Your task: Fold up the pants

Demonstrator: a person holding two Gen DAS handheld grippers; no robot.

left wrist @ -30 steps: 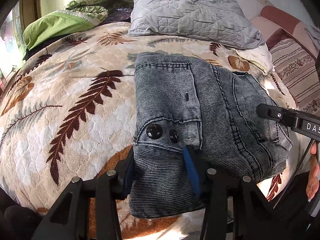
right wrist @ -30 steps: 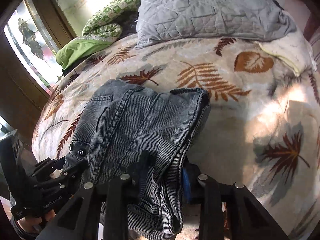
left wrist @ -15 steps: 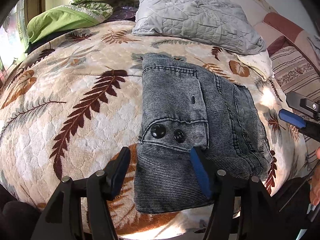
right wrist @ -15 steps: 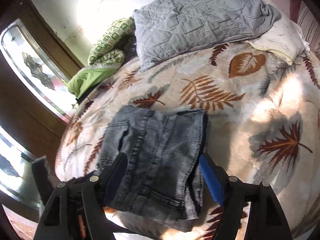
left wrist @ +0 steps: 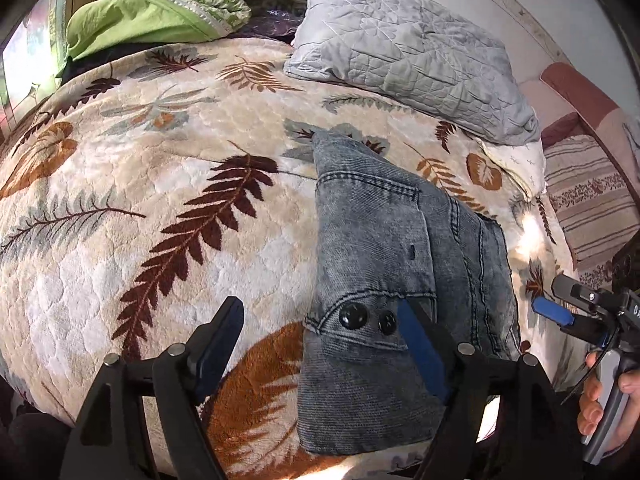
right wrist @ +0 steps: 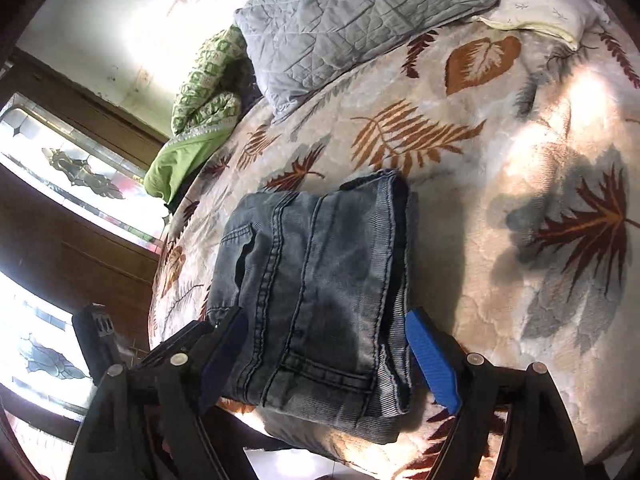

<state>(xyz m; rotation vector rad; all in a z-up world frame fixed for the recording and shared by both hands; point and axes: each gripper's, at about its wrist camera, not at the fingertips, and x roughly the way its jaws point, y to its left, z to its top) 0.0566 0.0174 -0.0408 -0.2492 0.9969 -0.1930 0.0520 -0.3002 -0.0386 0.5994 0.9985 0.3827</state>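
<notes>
- Now the left gripper [left wrist: 320,344] stands wide open; its jaws have just been opening, and they hold nothing. One blue pad [left wrist: 420,344] hangs over the near part of the pants, the other over the bare blanket beside them.
- Also the right gripper [right wrist: 320,352] is spread wide, and its jaws have just been opening too. The near edge of the pants lies between the two pads, but the pads do not press on the cloth, so nothing is gripped.
- Between and beyond the jaws lie the pants [left wrist: 392,264], grey-blue denim, folded into a compact, roughly square packet with two dark buttons [left wrist: 366,318] on top. The packet rests flat near the front edge of the bed.
- Under it is the leaf-print blanket [left wrist: 180,208]. Farther back lie a grey quilted pillow [left wrist: 404,48] and a green pillow [left wrist: 140,24], both well apart from the pants.
- In the left view, a hand [left wrist: 604,400] holds the handle of the other gripper at the right border.
- I judge that the folding is at its end: both grippers have let the packet go. The next move, I think, asks only to draw back without catching the cloth, or to press the top layer if it rises.
- I see no container, box or basket in either view, so there is nothing to report inside one.
</notes>
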